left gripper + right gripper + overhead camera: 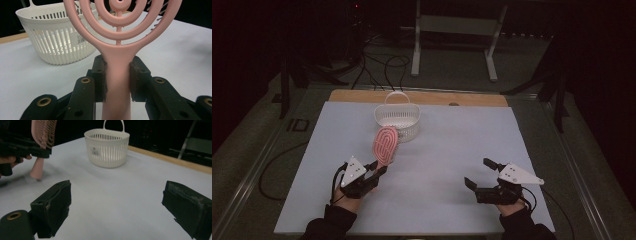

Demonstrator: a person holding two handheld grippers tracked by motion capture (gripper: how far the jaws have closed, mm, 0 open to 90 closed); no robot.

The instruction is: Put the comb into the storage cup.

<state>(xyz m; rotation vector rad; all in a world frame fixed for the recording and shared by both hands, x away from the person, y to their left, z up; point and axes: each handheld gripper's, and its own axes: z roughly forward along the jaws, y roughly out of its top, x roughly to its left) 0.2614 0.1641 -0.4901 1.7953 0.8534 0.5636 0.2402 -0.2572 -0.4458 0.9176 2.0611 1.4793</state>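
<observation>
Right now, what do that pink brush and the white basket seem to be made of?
The pink brush looks like moulded plastic with a smooth matt finish: one even colour, rounded open rings. The white basket also looks plastic, slightly glossy: thin moulded slats, a loop handle, a stuck-on label.

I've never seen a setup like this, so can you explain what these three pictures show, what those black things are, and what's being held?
A person holds a hand-operated black claw in each hand. One picture looks down from above the table; the other two come from cameras riding on each claw. On the white table top stands a white slotted plastic basket with a handle. The left claw is shut on the handle of a pink plastic hairbrush with an oval ringed head, lifting it near the basket. The right claw is open and holds nothing.
</observation>
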